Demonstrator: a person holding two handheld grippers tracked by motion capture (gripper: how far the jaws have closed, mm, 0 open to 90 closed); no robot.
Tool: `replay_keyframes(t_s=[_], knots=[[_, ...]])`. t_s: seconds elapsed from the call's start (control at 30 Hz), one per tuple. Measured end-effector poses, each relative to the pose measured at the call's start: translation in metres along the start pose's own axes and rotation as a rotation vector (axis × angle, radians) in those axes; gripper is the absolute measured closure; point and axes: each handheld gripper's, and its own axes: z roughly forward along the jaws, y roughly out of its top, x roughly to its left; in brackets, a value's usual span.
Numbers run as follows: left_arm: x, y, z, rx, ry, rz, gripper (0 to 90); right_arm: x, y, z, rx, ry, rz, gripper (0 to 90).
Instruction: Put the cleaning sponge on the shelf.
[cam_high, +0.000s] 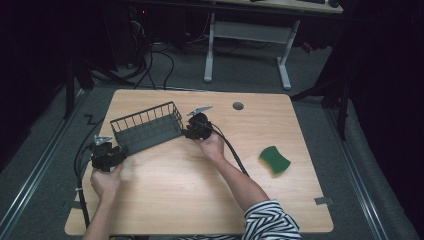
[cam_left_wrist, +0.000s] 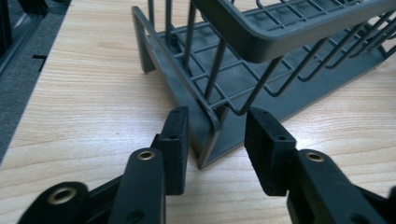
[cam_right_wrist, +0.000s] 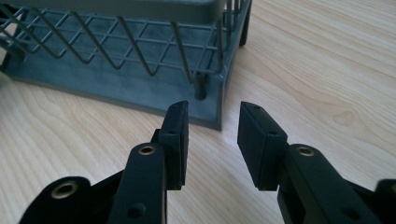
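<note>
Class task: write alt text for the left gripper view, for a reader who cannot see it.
A grey wire basket stands on a light wooden table, its near corner between two black jaws of the left gripper that rise from the bottom edge, open on either side of it.

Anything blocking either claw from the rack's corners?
Nothing visible. The left claw already straddles a corner of the rack, pads not yet pressing. The right claw faces its corner over bare table. The sponge lies well aside.

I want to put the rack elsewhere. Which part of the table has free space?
Free: the wide front strip of the table between the two forearms, and the back right corner past the sponge. Crowded: around the wire rack, with tongs at both ends.
</note>
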Motion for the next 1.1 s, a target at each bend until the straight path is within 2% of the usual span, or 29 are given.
replay_keyframes(t_s=[0.17,0.23,0.4,0.47,0.5,0.57,0.8,0.83,0.87,0.93,1.07,1.1], knots=[[0.001,0.0,0.003,0.001,-0.02,-0.019,67.0,0.003,0.006,0.007,0.001,-0.018,0.005,67.3],[0.003,0.001,0.004,0.006,-0.032,-0.024,69.0,0.005,0.009,0.011,0.007,-0.045,0.005,73.7],[0.004,0.0,0.004,0.009,-0.043,-0.028,70.1,0.005,0.011,0.015,0.021,-0.051,-0.031,82.3],[0.005,0.0,0.003,0.011,-0.046,-0.027,70.3,0.005,0.011,0.015,0.028,-0.053,-0.028,84.2],[0.005,0.0,0.003,0.014,-0.051,-0.025,70.5,0.002,0.009,0.014,0.032,-0.043,-0.04,86.2],[0.003,0.0,0.002,0.022,-0.06,-0.016,70.6,0.001,0.008,0.013,0.031,-0.04,-0.052,86.3],[-0.005,-0.005,-0.003,0.037,-0.093,0.013,70.9,0.0,-0.002,0.0,0.043,-0.038,-0.05,86.4],[-0.009,-0.009,-0.006,0.039,-0.106,0.023,71.0,0.001,-0.009,-0.008,0.05,-0.034,-0.049,86.4],[-0.009,-0.009,-0.006,0.039,-0.106,0.023,71.0,0.001,-0.009,-0.008,0.05,-0.034,-0.049,86.4],[-0.015,-0.014,-0.011,0.046,-0.122,0.046,71.1,0.003,-0.021,-0.021,0.053,-0.025,-0.072,86.3],[-0.022,-0.018,-0.014,0.054,-0.137,0.058,71.2,0.003,-0.03,-0.031,0.054,-0.017,-0.072,86.3],[-0.027,-0.021,-0.016,0.052,-0.147,0.067,71.2,0.001,-0.037,-0.038,0.052,-0.014,-0.074,86.3]])
